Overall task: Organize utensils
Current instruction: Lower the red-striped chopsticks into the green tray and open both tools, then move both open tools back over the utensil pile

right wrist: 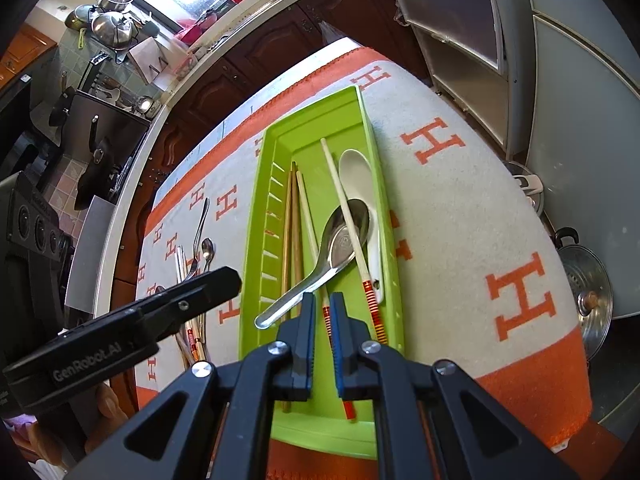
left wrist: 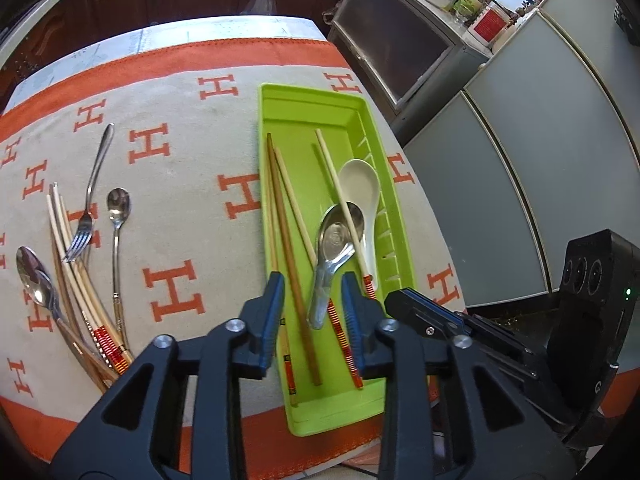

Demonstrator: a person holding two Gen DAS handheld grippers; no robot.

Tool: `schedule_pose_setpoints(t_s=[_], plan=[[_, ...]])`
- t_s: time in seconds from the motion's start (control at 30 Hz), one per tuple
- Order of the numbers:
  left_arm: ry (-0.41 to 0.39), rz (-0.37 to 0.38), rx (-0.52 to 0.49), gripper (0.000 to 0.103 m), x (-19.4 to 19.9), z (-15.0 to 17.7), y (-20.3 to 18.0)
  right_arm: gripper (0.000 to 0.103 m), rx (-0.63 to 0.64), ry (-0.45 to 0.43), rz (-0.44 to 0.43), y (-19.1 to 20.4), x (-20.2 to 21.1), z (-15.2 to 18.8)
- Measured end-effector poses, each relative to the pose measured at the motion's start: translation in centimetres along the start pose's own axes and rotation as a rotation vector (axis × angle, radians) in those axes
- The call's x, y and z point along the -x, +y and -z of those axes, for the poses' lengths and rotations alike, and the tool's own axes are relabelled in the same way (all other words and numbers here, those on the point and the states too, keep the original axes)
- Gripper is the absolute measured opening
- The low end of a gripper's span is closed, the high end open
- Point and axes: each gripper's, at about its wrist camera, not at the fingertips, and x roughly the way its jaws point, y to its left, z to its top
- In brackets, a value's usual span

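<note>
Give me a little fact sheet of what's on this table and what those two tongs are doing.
Green tray: holds chopsticks, a metal spoon and a white spoon
Loose on cloth: fork, teaspoon, chopstick bundle, two more spoons
Left tongs: open, above the tray's near end
Right tongs: narrow gap around a red-banded chopstick; grip unclear

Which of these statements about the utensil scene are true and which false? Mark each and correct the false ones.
1. The green tray holds a white spoon. True.
2. The fork lies inside the tray. False: it lies on the cloth, left of the tray.
3. A chopstick lies across the bowl of the metal spoon in the tray. True.
4. The left gripper is clamped on the metal spoon. False: its fingers stand apart, holding nothing.
5. The tray is red. False: it is green.
</note>
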Motion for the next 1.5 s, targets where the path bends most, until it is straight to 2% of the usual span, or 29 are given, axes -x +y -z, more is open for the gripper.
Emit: schedule_pose_setpoints(t_s=[0.17, 0.53, 0.77, 1.27, 1.5], plan=[[-0.025, -0.036, 0.005, 0.03, 1.4, 0.4, 1.1, 0.008, 0.018, 0.008, 0.003, 0.5, -0.1, 0.3], [-0.076, -0.171, -0.001, 0.031, 3.7, 2.3, 4.5, 0.008, 0.049, 0.028, 0.023, 1.9, -0.3, 0.9], [-0.104, -0.23, 0.042, 0.031, 5.1, 3.9, 8.1, 0.008, 0.081, 0.047, 0.045, 3.5, -0.7, 1.5], [-0.119, -0.289, 0.18, 0.031, 6.8, 7.6, 16.7, 0.008, 0.22, 0.086, 0.087, 9.1, -2.5, 2.4], [-0.122, -0.271, 0.248, 0.031, 7.3, 9.0, 20.6, 0.008, 0.297, 0.124, 0.085, 12.3, -4.4, 2.5]])
